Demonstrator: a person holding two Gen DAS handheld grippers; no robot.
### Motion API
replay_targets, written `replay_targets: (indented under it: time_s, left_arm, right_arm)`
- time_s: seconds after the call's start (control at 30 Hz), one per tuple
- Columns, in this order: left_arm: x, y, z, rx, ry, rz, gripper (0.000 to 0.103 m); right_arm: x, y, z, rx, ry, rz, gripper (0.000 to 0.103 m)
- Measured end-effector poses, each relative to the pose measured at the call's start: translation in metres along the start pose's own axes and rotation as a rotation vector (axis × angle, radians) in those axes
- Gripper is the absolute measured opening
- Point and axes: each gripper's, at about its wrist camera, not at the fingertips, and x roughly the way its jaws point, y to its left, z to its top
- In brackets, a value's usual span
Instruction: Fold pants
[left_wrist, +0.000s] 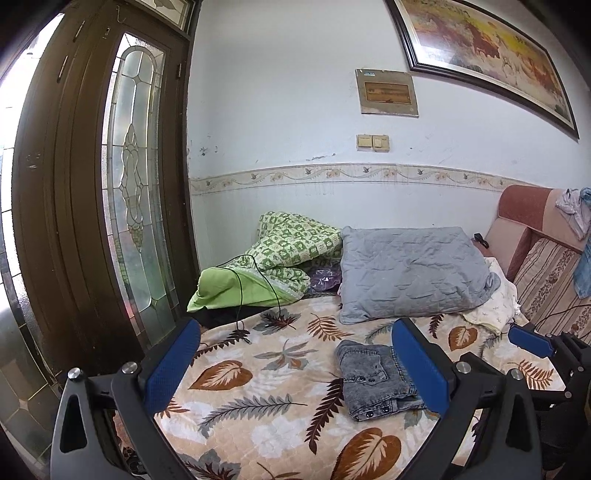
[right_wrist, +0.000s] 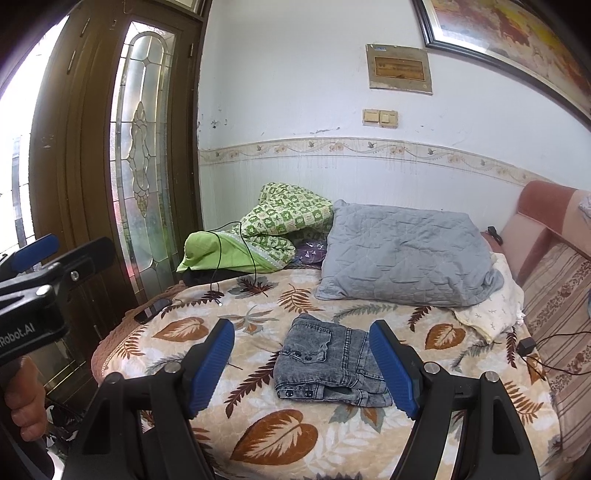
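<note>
The grey denim pants (left_wrist: 373, 380) lie folded into a small square bundle on the leaf-patterned bed cover (left_wrist: 258, 398); they also show in the right wrist view (right_wrist: 328, 365). My left gripper (left_wrist: 295, 350) is open and empty, held above the bed, with the pants by its right finger. My right gripper (right_wrist: 303, 350) is open and empty, held above and just in front of the pants. The right gripper's blue finger (left_wrist: 528, 339) shows at the right of the left wrist view. The left gripper (right_wrist: 37, 258) shows at the left edge of the right wrist view.
A grey pillow (right_wrist: 402, 258) and a green quilt (right_wrist: 273, 229) lie at the head of the bed with a black cable (right_wrist: 236, 251) over the quilt. A pink sofa (right_wrist: 554, 280) stands at right. A wooden door (left_wrist: 92, 184) stands at left. A phone (right_wrist: 151, 310) lies by the bed's left edge.
</note>
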Motion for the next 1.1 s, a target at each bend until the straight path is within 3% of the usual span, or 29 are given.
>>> replay_targets:
  time_s: [0.83, 0.97, 1.1]
  left_arm:
    - [0.078, -0.05, -0.002, 0.075, 0.102, -0.076, 0.103]
    - [0.1, -0.055, -0.008, 0.068, 0.141, -0.14, 0.103]
    - [0.157, -0.051, -0.029, 0.038, 0.26, -0.219, 0.103]
  right_arm:
    - [0.071, -0.056, -0.01, 0.094, 0.081, -0.013, 0.079]
    - [0.088, -0.064, -0.015, 0.112, 0.101, -0.007, 0.079]
    - [0.113, -0.078, -0.025, 0.116, 0.131, -0.022, 0.079]
